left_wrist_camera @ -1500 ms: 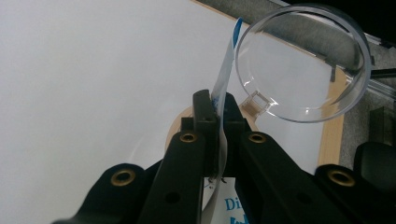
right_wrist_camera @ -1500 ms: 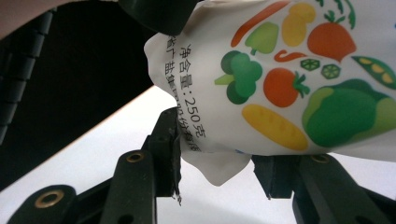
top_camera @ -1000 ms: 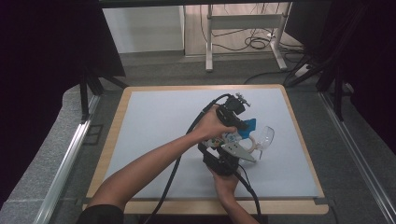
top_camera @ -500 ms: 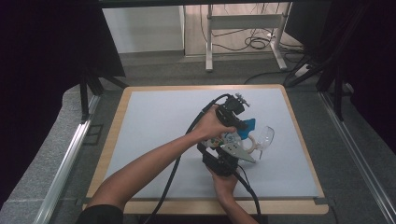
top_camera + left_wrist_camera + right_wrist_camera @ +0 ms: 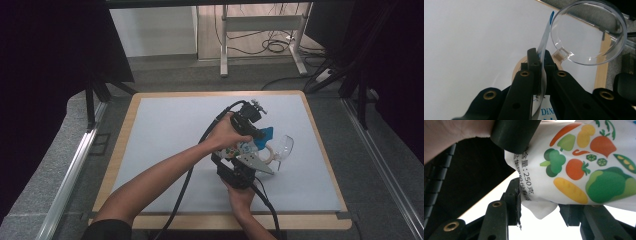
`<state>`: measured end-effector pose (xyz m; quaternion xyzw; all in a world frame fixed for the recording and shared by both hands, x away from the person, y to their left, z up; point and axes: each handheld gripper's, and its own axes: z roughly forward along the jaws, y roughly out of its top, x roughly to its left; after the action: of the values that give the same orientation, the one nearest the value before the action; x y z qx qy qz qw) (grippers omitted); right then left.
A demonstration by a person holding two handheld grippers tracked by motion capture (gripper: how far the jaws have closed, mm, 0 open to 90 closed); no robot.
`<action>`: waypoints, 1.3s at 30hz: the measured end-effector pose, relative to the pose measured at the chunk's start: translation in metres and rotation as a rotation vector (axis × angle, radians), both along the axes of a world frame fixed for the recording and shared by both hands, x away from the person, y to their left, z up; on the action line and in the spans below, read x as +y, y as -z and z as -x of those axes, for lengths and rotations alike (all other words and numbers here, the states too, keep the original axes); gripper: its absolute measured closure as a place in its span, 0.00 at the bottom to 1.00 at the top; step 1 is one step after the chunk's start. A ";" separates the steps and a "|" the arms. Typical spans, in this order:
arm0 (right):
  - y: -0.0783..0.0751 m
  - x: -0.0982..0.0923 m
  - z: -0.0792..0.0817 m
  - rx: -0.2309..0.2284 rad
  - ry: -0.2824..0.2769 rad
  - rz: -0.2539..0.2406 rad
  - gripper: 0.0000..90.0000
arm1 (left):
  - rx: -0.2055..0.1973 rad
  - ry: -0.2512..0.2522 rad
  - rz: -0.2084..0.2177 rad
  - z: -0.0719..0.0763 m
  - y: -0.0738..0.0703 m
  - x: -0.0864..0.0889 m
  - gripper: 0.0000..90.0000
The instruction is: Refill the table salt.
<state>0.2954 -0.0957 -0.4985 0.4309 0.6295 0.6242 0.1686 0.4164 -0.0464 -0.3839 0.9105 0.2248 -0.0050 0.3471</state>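
A white pouch (image 5: 245, 148) printed with vegetables (image 5: 584, 167) is held between both grippers over the right middle of the table. My left gripper (image 5: 259, 133) (image 5: 539, 56) is shut on the pouch's thin blue top edge (image 5: 545, 37). From the near side, my right gripper (image 5: 244, 161) (image 5: 541, 200) is closed around the pouch's bottom corner, its pads pressing on both sides. Just past the pouch's top lies a clear round plastic dish (image 5: 284, 146) (image 5: 589, 32), partly over a wooden ring (image 5: 268, 156) (image 5: 517, 70).
The white mat (image 5: 165, 140) has a wooden border (image 5: 220, 220) all round. Both grippers' black cables trail back toward the near edge (image 5: 185, 185). Metal rails (image 5: 70, 170) run along both sides of the table, and a stand's legs (image 5: 225, 45) rise beyond the far edge.
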 end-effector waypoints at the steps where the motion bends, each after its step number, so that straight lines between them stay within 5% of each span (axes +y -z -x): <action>1: 0.000 0.000 0.000 0.006 0.001 -0.007 0.64 | 0.000 0.000 0.000 0.000 0.000 0.000 1.00; 13: -0.001 0.002 -0.002 -0.002 0.022 -0.038 0.64 | -0.006 0.006 -0.019 0.000 -0.002 -0.004 1.00; 39: 0.003 0.004 -0.003 -0.003 0.037 0.000 0.66 | -0.007 0.006 -0.015 0.001 -0.001 -0.001 1.00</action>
<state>0.2979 -0.0914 -0.5015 0.4416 0.6213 0.6214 0.1810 0.4157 -0.0476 -0.3826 0.9137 0.2206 -0.0012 0.3412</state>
